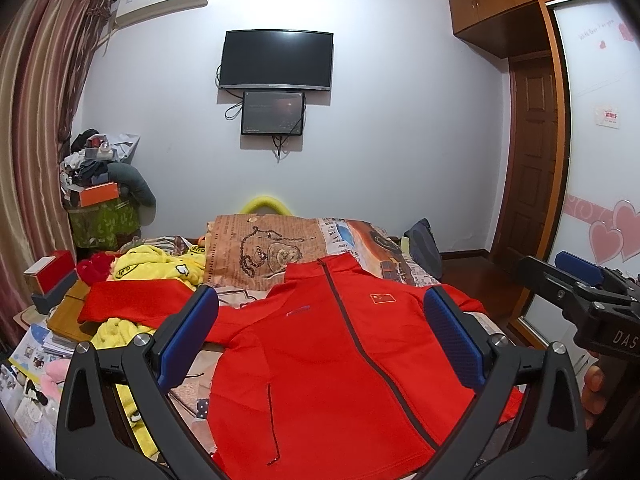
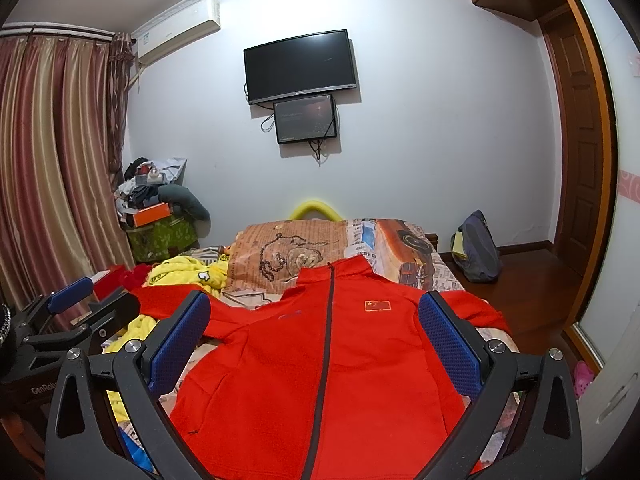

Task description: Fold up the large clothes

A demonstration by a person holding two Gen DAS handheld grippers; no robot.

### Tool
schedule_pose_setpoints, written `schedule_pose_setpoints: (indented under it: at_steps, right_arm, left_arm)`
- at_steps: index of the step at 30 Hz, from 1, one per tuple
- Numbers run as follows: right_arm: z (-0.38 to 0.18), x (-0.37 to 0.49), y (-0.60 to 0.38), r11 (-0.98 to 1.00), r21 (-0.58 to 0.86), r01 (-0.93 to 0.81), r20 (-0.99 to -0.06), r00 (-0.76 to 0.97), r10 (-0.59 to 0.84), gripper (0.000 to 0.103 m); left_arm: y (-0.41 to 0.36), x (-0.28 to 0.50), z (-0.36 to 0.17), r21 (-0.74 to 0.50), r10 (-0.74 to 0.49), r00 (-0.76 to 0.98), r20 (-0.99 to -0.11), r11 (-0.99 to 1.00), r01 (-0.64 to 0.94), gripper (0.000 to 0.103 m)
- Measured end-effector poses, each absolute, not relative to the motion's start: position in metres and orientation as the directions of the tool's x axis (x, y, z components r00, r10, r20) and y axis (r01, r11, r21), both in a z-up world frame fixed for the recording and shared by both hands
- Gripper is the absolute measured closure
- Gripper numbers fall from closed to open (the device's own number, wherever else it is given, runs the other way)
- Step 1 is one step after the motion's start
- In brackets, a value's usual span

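A red zip-up jacket [image 1: 320,360] [image 2: 320,360] lies flat, front up, on the bed, collar toward the far wall. Its left sleeve [image 1: 132,304] stretches out to the left over yellow cloth. My left gripper [image 1: 320,332] hovers above the jacket's chest, open, with nothing between its blue pads [image 1: 188,336]. My right gripper [image 2: 316,332] also hangs open over the jacket, empty. In the left wrist view the right gripper [image 1: 580,288] shows at the right edge; in the right wrist view the left gripper [image 2: 80,304] shows at the left edge.
A yellow garment [image 1: 156,264] and a patterned bedspread [image 1: 272,248] lie beyond the jacket. Boxes and papers [image 1: 48,280] crowd the left side. A dark backpack [image 2: 476,248] sits on the wood floor at right. A television [image 1: 278,60] hangs on the far wall.
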State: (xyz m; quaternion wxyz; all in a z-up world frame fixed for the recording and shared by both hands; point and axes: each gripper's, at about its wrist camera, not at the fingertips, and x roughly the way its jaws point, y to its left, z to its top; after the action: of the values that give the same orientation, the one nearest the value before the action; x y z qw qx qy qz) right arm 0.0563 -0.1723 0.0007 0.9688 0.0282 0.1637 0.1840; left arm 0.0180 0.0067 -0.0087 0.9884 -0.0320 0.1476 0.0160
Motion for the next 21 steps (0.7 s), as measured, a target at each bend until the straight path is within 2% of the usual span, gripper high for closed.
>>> schedule_pose_setpoints:
  at_steps: [21]
  right_arm:
    - [-0.011, 0.081, -0.153, 0.931, 0.106, -0.348, -0.370, 0.856, 0.362, 0.000]
  left_arm:
    - [0.024, 0.047, -0.020, -0.055, 0.015, 0.947, -0.320, 0.998, -0.034, 0.000]
